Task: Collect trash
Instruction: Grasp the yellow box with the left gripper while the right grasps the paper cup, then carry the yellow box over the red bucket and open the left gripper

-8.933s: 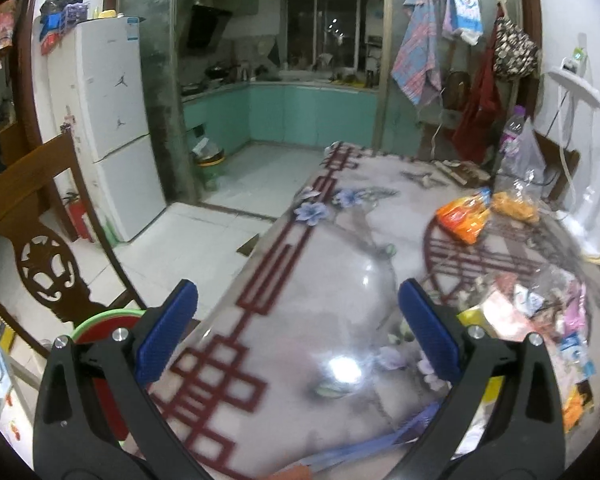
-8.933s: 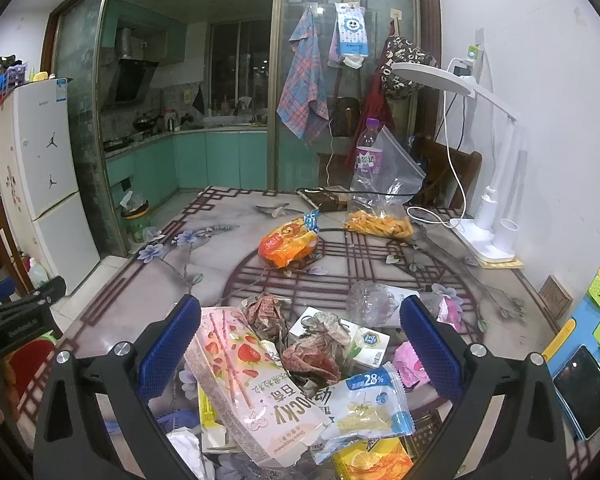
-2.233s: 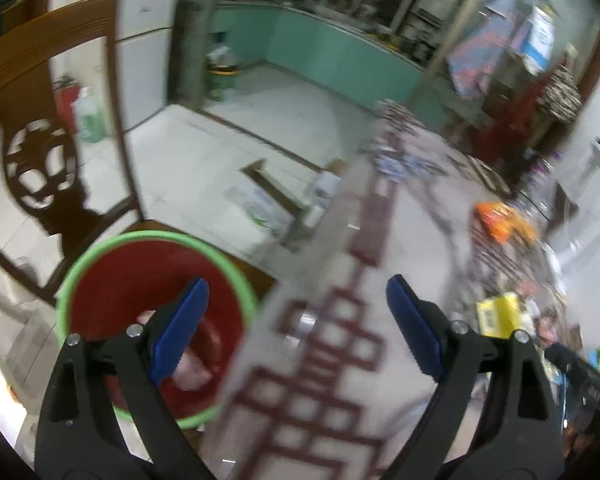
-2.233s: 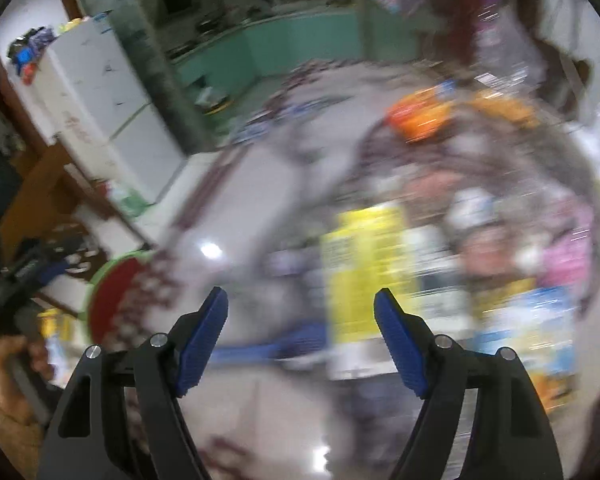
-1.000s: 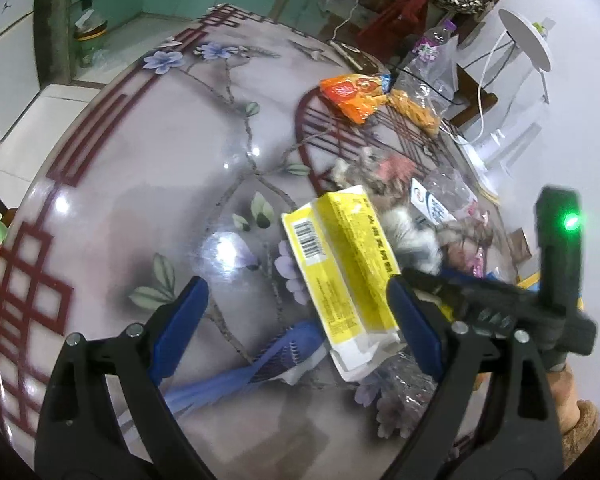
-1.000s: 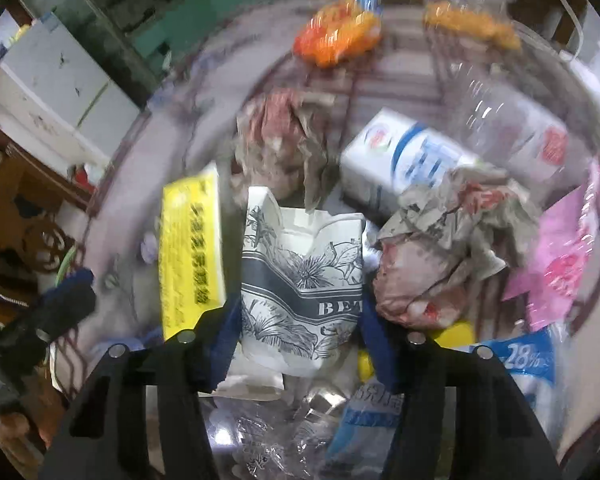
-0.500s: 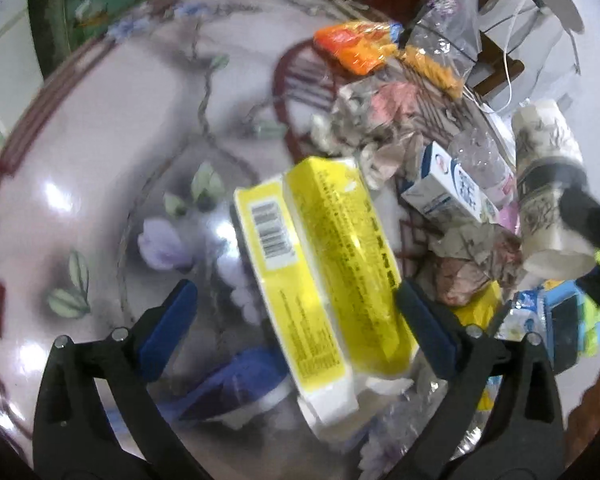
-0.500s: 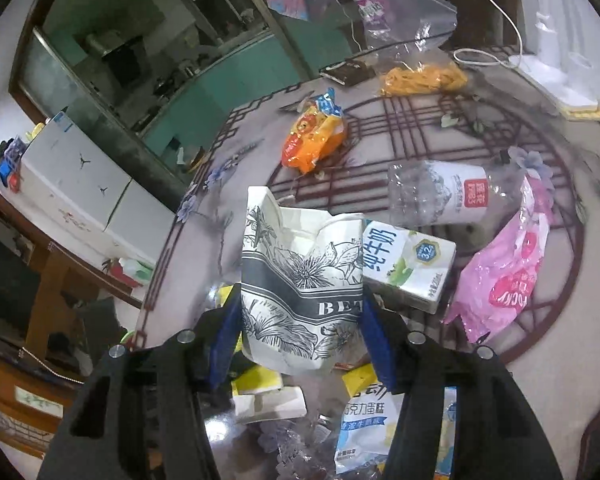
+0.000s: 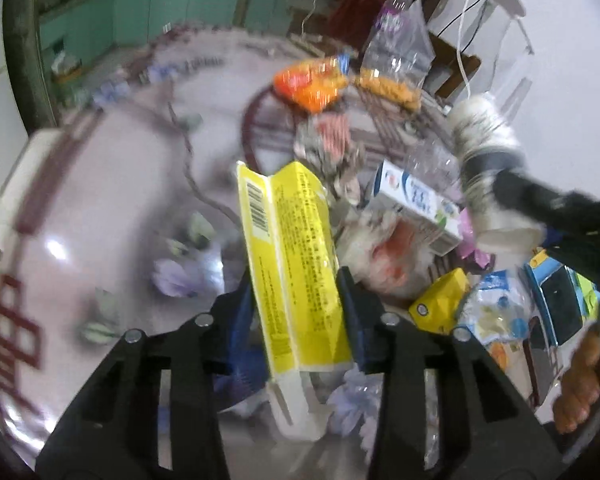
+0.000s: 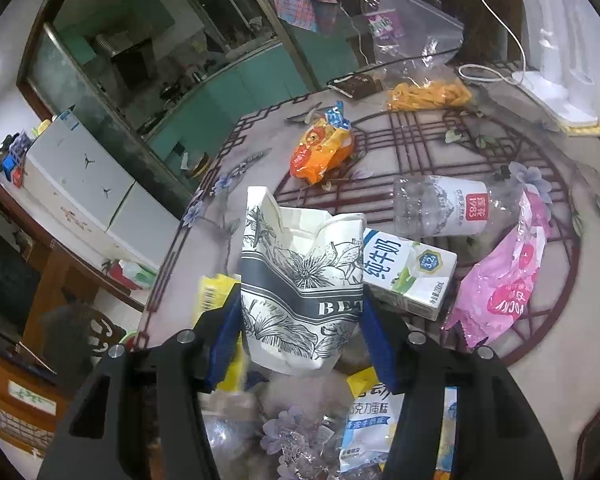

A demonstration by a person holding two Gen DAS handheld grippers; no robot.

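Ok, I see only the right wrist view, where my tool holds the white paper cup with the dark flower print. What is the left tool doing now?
Observer: The left tool is shut on the flat yellow cardboard box; its jaws have just been closing on it.
Operator: Is any trash hidden behind the paper cup?
Observer: Yes, a crumpled white and red paper wrapper lies beside the white and blue milk carton.
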